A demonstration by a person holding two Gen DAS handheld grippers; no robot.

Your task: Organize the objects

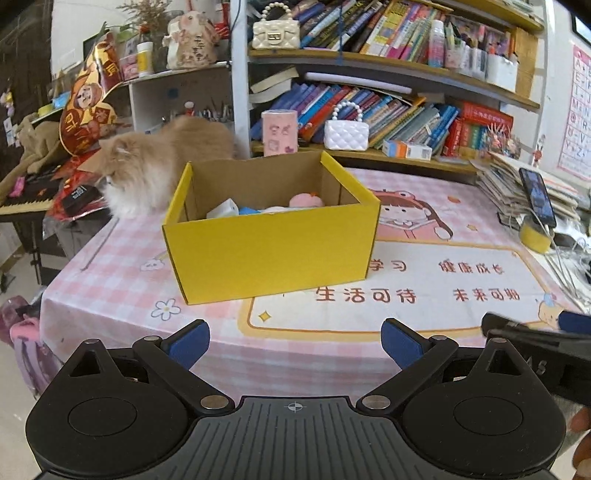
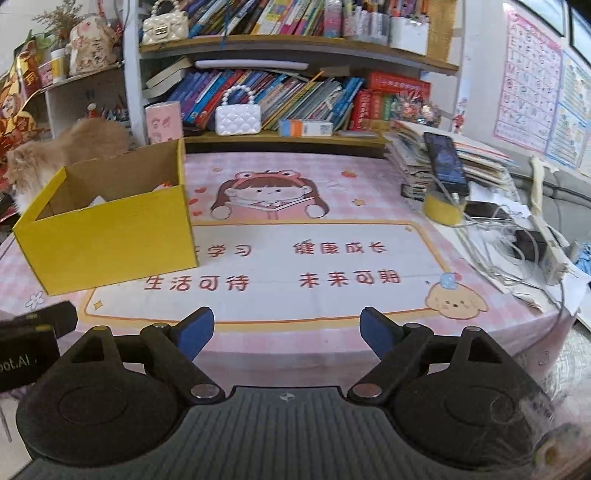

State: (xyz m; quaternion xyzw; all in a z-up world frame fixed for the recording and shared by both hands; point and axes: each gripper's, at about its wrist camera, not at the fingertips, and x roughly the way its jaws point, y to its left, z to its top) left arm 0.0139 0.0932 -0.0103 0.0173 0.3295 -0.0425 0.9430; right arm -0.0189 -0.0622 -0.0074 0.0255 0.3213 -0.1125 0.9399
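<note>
Pink gingham covers the table [image 1: 110,280], printed with a cartoon girl in a frog hat [image 2: 266,195], red Chinese characters in a cream panel and a puppy face [image 2: 456,301] toward the near right corner. Taking the yellow box [image 1: 273,254] as landmark: to its left and just behind it a long-haired ginger cat [image 1: 147,173] stands at the table's far left edge, head lowered toward a keyboard [image 1: 26,203] and red-and-gold foil packaging [image 1: 85,110]. The box itself stands open on the cloth, left of the printed girl, its brown inside holding a white item [image 1: 223,210], something blue and a pink soft piece [image 1: 306,200], only partly visible over the rim. Behind the box a pink cylinder [image 1: 279,133] and a white quilted handbag with a pearl handle [image 1: 346,134] sit on the lowest shelf of a bookcase [image 1: 388,59] crammed with leaning books; a cream handbag [image 1: 275,31] sits a shelf higher. To the right of the box, well apart, a stack of papers [image 2: 424,155] props up a phone [image 2: 445,164] beside a yellow tape roll [image 2: 441,208], with white cables [image 2: 509,243] tangled further right and alphabet posters [image 2: 532,81] on the wall. In front of the box, near the table's front edge, the left gripper [image 1: 295,345] hangs with its blue pads spread wide and nothing between them; right of it the right gripper [image 2: 288,332] is likewise spread and empty over the cloth.
</note>
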